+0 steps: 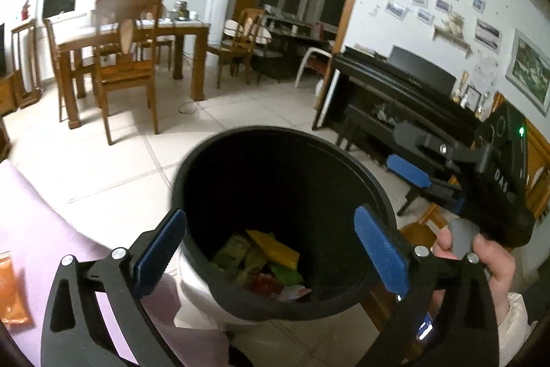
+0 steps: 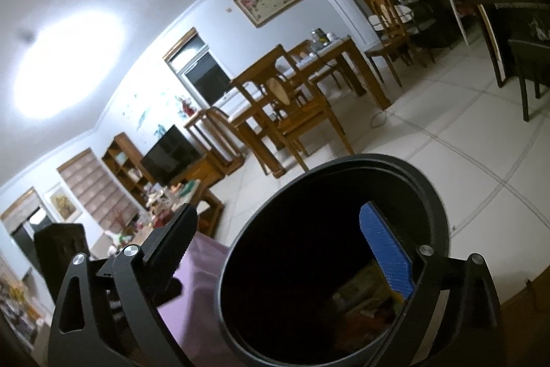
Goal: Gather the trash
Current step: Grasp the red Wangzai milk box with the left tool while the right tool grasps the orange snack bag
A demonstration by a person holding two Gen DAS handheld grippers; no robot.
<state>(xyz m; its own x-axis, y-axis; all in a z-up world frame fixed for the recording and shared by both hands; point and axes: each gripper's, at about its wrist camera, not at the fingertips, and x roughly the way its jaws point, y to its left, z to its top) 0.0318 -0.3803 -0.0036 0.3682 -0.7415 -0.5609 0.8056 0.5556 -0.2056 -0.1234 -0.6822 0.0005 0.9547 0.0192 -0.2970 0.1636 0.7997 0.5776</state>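
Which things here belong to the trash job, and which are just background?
Job: bin, wrappers inside it, orange packet on the purple cloth, left gripper, right gripper.
Background: dining table, chairs, piano, TV.

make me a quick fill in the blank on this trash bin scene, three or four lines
1. The snack wrappers lie at the bottom of the black ____.
2. Both the left gripper and the right gripper have their jaws ____.
3. An orange packet lies on the ____ cloth.
4. The gripper pads are coloured ____.

Missing words: trash bin; open; purple; blue
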